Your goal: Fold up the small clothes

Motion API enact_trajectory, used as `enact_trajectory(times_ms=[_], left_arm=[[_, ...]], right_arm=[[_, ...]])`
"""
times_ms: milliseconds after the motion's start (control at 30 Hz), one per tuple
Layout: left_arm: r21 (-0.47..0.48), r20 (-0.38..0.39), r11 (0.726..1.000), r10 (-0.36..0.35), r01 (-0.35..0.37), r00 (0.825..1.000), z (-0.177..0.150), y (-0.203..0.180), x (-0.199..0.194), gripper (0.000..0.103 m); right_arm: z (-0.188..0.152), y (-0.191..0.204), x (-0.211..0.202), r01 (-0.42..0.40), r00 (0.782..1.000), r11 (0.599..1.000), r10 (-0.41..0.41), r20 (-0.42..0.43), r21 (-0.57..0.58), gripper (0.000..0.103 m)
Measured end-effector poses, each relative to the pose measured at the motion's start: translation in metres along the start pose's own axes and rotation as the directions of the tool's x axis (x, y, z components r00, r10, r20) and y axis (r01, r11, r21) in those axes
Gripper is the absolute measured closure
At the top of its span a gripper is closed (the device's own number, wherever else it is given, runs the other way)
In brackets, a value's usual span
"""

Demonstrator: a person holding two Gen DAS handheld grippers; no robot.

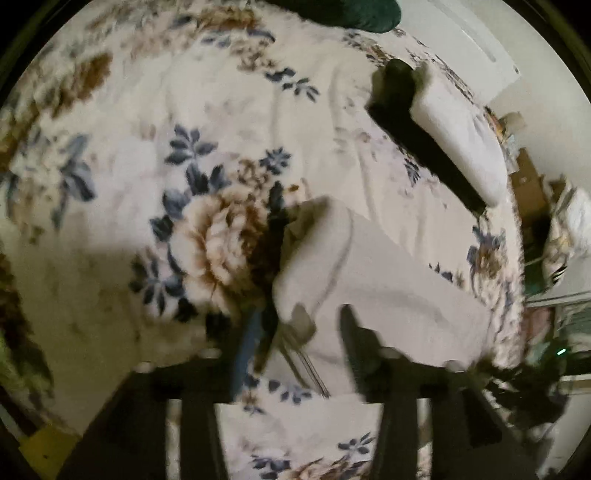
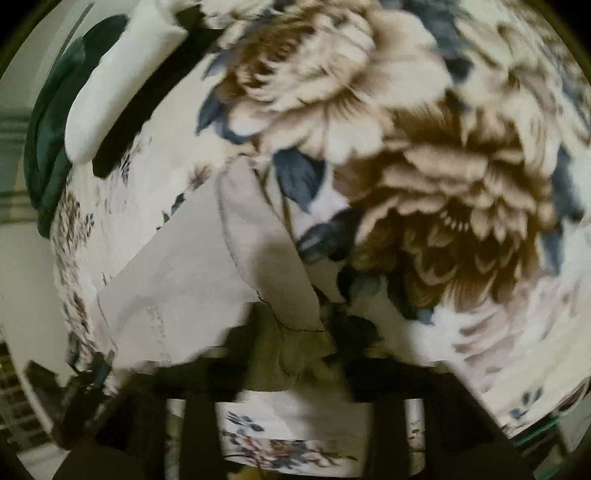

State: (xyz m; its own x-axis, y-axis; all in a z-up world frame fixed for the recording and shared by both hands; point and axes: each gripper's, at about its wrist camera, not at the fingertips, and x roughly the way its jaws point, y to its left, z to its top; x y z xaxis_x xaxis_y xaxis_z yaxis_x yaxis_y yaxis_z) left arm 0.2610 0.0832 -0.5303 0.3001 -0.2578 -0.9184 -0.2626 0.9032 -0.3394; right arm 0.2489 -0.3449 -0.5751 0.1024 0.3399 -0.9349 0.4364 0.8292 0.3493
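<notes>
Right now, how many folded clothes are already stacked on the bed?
2, stacked at the bed's far edge: a white folded piece lying on a black one. The pale garment near the grippers is not yet folded away. More may lie out of view.

Both views are smeared by motion blur, so fine detail is lost. In the left wrist view, the left tongs (image 1: 299, 332) show only as dark streaks; whether their fingers pinch the garment (image 1: 369, 280) cannot be told, and the garment's near edge is hidden behind them. The dark thing (image 1: 354, 11) at the top is cut off by the frame edge. Clutter (image 1: 554, 229) past the bed's right edge is too small and warped to name. In the right wrist view, the right tongs (image 2: 295, 354) blend into shadow over the garment's corner (image 2: 295, 343); their grip is unclear. The green cloth (image 2: 55, 122) is half hidden behind a white pillow (image 2: 122, 81).
</notes>
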Motion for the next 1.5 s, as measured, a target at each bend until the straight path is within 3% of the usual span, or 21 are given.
enact_trajectory(times_ms=[200, 400, 733, 833, 900, 933, 1033, 1133, 1267, 1367, 1433, 1500], left_arm=[[0.031, -0.039, 0.993, 0.111, -0.11, 0.993, -0.026, -0.024, 0.024, 0.049], [0.01, -0.079, 0.991, 0.137, -0.137, 0.987, -0.038, -0.024, 0.044, 0.049], [-0.035, -0.08, 0.992, 0.12, -0.123, 0.99, -0.034, -0.015, 0.046, 0.049], [-0.045, -0.072, 0.994, 0.1, -0.104, 0.992, -0.032, -0.013, 0.046, 0.051], [-0.047, -0.057, 0.995, 0.082, -0.085, 0.995, -0.032, -0.013, 0.045, 0.07], [-0.044, -0.056, 0.996, 0.08, -0.083, 0.995, -0.031, -0.014, 0.045, 0.087], [-0.03, -0.047, 0.996, 0.079, -0.081, 0.996, -0.031, -0.016, 0.043, 0.096], [-0.026, -0.031, 0.997, 0.069, -0.07, 0.997, -0.036, -0.014, 0.032, 0.097], [-0.076, -0.09, 0.994, 0.067, -0.074, 0.994, -0.049, 0.007, 0.025, 0.097], [-0.172, -0.163, 0.985, -0.002, -0.026, 0.987, -0.052, 0.028, 0.02, 0.096], [-0.194, -0.163, 0.981, -0.018, -0.014, 0.986, -0.048, 0.032, 0.009, 0.095], [-0.194, -0.129, 0.981, -0.036, 0.011, 0.991, -0.033, 0.03, -0.005, 0.087]], right_arm=[[-0.015, 0.024, -0.015, 0.066, 0.997, 0.996, -0.064, 0.045, -0.063, 0.047], [-0.027, 0.025, -0.005, 0.108, 0.994, 0.991, -0.107, 0.018, -0.074, 0.047], [-0.038, 0.005, 0.009, 0.083, 0.996, 0.996, -0.083, -0.031, -0.014, 0.047], [-0.039, 0.001, 0.015, 0.036, 0.998, 0.999, -0.035, -0.045, 0.024, 0.047], [-0.039, -0.005, 0.02, -0.028, 0.998, 0.996, 0.032, -0.049, 0.081, 0.049], [-0.039, -0.009, 0.022, -0.052, 0.997, 0.993, 0.057, -0.045, 0.109, 0.059], [-0.042, -0.016, 0.024, -0.094, 0.995, 0.983, 0.1, -0.03, 0.159, 0.091], [-0.048, -0.017, 0.014, -0.09, 0.996, 0.984, 0.09, 0.006, 0.153, 0.096], [-0.051, -0.019, 0.006, 0.001, 1.0, 0.993, -0.002, 0.004, 0.114, 0.097], [-0.045, -0.021, 0.016, 0.011, 0.998, 0.994, -0.005, -0.059, 0.105, 0.095], [-0.039, -0.017, 0.012, 0.007, 0.997, 0.996, 0.0, -0.072, 0.09, 0.079], [-0.035, -0.013, 0.0, 0.026, 0.998, 0.998, -0.023, -0.05, 0.061, 0.064]])
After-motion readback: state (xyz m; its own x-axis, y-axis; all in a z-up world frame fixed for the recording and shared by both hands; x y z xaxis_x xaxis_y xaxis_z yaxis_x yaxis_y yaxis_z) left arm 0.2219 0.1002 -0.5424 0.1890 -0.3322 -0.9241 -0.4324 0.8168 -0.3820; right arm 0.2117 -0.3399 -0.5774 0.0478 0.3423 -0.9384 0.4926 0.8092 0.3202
